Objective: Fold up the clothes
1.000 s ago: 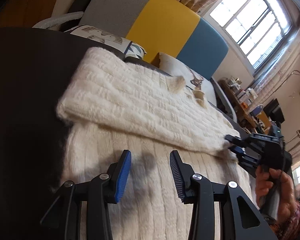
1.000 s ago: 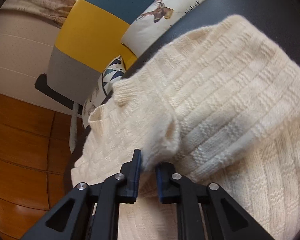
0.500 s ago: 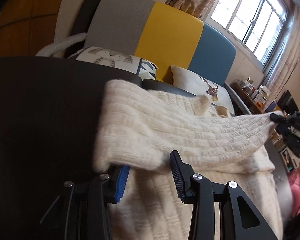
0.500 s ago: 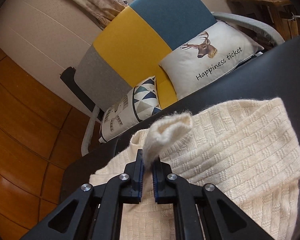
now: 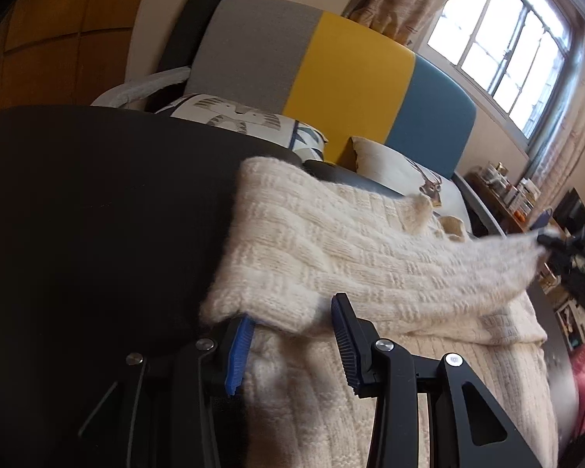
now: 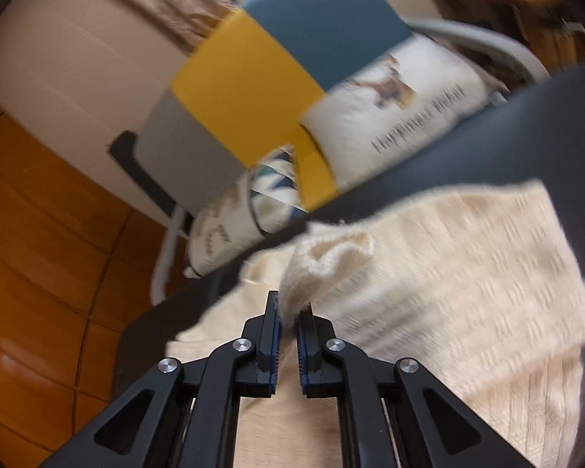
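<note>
Now the cream knitted sweater (image 5: 331,257) lies spread over the dark worktop (image 5: 97,214), its ribbed body running toward the camera in both wrist views. One folded-over part, likely a sleeve, is stretched across the body as a band.

The right tongs (image 6: 288,319) are pinched nearly together on the cuff end of that band, with a tuft of cream knit (image 6: 331,257) bunching up just beyond the tips. In the left wrist view the same right tongs (image 5: 557,245) show at the far right edge, holding the end of the band up off the rest of the garment, so the fabric sags in a shallow arc between that end and the other.

The left tongs (image 5: 292,327) stand at a middling gap with the near edge of the band draped over them. The blue pad of one finger (image 5: 238,351) is tucked under the edge and the other finger (image 5: 347,343) stands clear beside it. Whether the pads press on the knit cannot be told.

Behind the worktop stands a chair with a grey, yellow and blue back (image 5: 331,78), carrying a deer-print cushion (image 6: 401,101) and a patterned cushion (image 5: 234,117). A window (image 5: 503,39) lights the room at the upper right, and wooden panelling (image 6: 39,253) fills the left of the right wrist view, which is blurred.
</note>
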Available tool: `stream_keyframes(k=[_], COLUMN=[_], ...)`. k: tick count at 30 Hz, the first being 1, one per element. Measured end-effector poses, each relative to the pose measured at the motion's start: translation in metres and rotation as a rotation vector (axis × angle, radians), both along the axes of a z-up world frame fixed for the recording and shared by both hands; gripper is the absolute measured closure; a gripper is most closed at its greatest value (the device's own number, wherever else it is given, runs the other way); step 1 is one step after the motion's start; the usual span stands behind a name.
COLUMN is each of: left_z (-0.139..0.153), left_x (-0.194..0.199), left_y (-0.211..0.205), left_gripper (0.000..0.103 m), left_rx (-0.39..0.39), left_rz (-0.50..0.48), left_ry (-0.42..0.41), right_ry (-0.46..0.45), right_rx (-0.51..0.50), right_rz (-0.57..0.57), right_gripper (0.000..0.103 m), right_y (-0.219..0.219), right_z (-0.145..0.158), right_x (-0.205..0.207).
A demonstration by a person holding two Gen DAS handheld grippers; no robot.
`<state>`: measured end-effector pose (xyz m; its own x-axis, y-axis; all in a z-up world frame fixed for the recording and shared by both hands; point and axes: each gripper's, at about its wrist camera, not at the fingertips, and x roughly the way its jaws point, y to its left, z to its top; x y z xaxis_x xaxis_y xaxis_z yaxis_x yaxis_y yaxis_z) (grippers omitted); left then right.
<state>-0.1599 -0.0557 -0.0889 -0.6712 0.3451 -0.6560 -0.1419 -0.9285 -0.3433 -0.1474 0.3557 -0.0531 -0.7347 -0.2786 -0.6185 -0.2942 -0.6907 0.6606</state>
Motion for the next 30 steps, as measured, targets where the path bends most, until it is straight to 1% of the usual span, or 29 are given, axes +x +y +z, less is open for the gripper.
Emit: stream_keyframes(k=[4,10,14,17,19,20,22,24,27,28,30], left_z=[0.000,-0.001,-0.002,-0.002,0.000,0.002,0.010,0.018,0.031,0.036,0.048], left_x=[0.001,0.000,0.000,-0.001,-0.001,0.000,0.008,0.020,0.039,0.044,0.047], left_y=[0.000,-0.001,-0.002,-0.001,0.002,0.004,0.010,0.013,0.013,0.011,0.009], left_gripper=[0.063,0.065,0.066,0.066,0.066,0.066,0.066,0.065,0.064,0.064,0.063], left_rx=[-0.012,-0.012,-0.013,-0.030,-0.054,-0.073,-0.112,-0.145,-0.183,-0.186,-0.179], left_rz=[0.010,0.024,0.042,0.044,0.046,0.050,0.041,0.028,0.011,0.013,0.031], left_ry=[-0.001,-0.004,-0.008,-0.011,-0.020,-0.028,-0.026,-0.011,0.025,0.047,0.099], right_ry=[-0.063,-0.100,-0.117,-0.150,-0.157,-0.153,-0.140,-0.136,-0.134,-0.112,-0.063], right_rx=[-0.017,-0.013,0.009,0.056,0.054,0.069,0.112,0.182,0.335,0.363,0.396], right_rz=[-0.023,-0.029,-0.033,-0.024,-0.031,-0.028,-0.009,-0.010,-0.069,-0.078,-0.042], right_gripper=[0.097,0.097,0.097,0.097,0.097,0.097,0.088,0.080,0.080,0.078,0.078], right_y=[0.008,0.012,0.012,0.007,0.008,0.007,0.005,0.004,0.008,0.008,0.001], right_z=[-0.025,-0.041,-0.051,-0.059,-0.064,-0.062,-0.054,-0.044,-0.023,-0.017,-0.007], right_x=[0.003,0.008,0.010,0.009,0.011,0.012,0.015,0.021,0.035,0.039,0.039])
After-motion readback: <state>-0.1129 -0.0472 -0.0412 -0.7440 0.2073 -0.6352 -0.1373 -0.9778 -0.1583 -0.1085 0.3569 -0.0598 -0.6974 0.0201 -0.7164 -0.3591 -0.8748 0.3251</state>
